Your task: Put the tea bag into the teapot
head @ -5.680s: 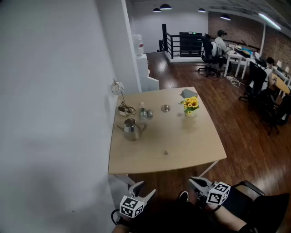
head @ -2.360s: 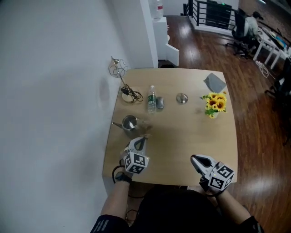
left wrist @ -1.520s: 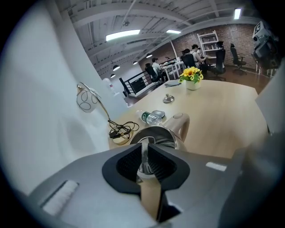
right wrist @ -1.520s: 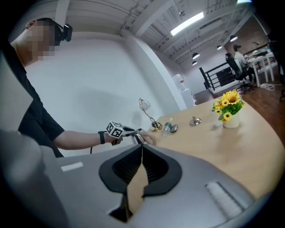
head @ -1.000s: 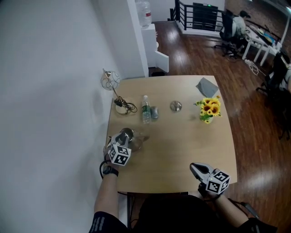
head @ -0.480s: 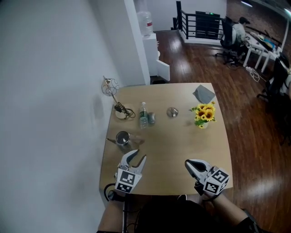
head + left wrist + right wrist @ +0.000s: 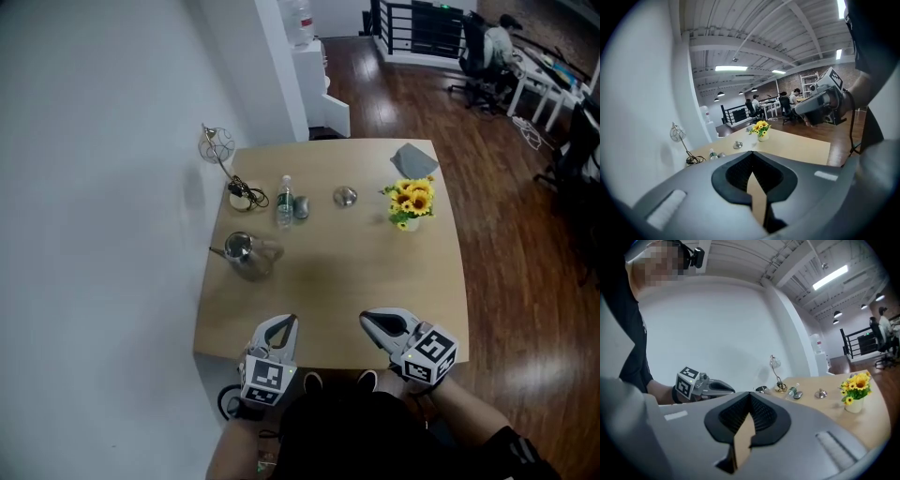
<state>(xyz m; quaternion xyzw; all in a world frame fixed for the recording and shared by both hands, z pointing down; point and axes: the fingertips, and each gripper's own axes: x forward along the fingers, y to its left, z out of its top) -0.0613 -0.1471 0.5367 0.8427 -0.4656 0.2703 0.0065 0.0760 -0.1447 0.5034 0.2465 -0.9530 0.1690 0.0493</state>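
Head view, teapot (image 7: 246, 256) on table (image 7: 375, 277), inside unclear, yellow flowers (image 7: 409, 197) in vase (image 7: 410, 224), left gripper (image 7: 285, 322) and right gripper (image 7: 367, 320) closed, empty.

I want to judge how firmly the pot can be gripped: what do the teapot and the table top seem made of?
The small silver-grey teapot looks like metal, probably stainless steel: grey with bright glints on rim and body; polished or brushed, too small to tell. The square light-tan table looks like wood or wood-look laminate: even pale tone, matte, no grain visible.
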